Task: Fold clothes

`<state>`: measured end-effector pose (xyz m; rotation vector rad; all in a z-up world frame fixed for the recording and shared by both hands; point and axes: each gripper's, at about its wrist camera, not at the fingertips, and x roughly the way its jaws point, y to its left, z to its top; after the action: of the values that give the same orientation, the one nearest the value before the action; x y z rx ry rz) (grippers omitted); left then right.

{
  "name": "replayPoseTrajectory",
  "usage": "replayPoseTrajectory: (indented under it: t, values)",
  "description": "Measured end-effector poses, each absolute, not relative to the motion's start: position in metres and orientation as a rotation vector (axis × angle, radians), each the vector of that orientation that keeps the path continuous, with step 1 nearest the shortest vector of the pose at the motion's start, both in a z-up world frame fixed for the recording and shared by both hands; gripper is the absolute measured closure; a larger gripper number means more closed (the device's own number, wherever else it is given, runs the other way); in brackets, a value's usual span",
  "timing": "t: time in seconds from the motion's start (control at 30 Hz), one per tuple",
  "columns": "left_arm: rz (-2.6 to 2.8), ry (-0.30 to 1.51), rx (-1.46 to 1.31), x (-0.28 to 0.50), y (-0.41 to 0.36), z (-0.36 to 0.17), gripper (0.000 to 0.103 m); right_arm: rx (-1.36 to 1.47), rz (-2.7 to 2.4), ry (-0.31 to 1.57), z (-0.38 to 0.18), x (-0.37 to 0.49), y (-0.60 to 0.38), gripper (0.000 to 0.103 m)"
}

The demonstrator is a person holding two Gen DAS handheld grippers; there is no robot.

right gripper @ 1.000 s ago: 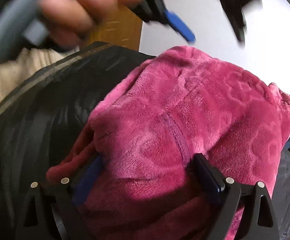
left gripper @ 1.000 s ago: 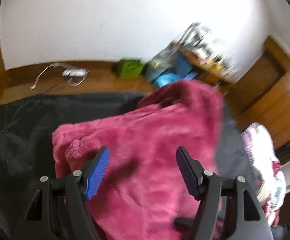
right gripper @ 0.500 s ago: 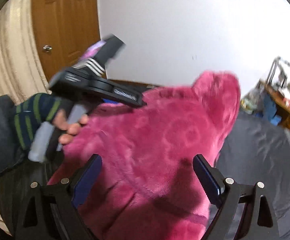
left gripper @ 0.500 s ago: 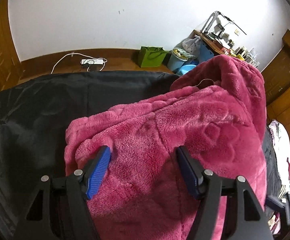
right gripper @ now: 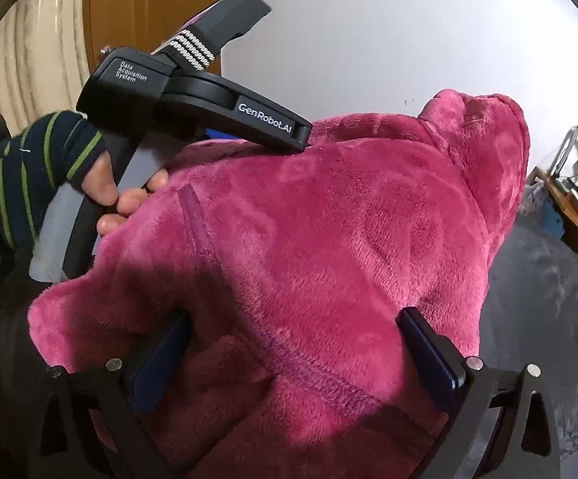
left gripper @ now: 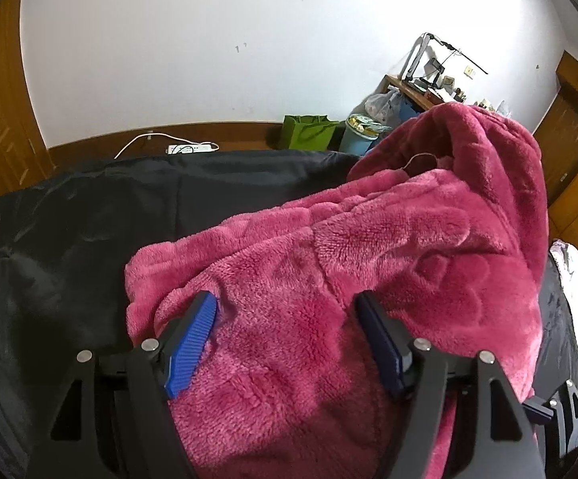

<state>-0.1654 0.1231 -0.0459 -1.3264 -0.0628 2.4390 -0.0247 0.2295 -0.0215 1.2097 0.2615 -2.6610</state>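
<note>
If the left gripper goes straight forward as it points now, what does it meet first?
The left gripper would meet the pink fleece garment at once; the fleece already fills the space between its open jaws.

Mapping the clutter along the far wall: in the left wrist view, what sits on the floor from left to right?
White power strip → green bag → blue bin → wooden desk.

Pink fleece garment (left gripper: 329,279) now lower, steadier.

Place: home bedroom
Signs: wooden door (right gripper: 137,12), curtain (right gripper: 29,60), power strip (left gripper: 189,147), green bag (left gripper: 309,132), cluttered desk (left gripper: 428,88)
</note>
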Motion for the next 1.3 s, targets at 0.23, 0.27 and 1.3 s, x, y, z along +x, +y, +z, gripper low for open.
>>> replayPoseTrajectory:
  t: [0.23,0.27,1.3]
  values:
    - [2.382,-0.201,-1.372,-0.163,0.113,-0.001,0.026,1.211,-2.701,0.107,0.029,-0.013,0.253,0.0]
    - [2.373,-0.225,-1.363,-0.159,0.11,0.007,0.026,1.184,-2.729,0.09,0.037,-0.009,0.26,0.0]
    - [2.392,-0.004,-1.264,-0.09,0.141,-0.03,0.022,1.371,-2.602,0.155,-0.04,-0.04,0.244,0.0]
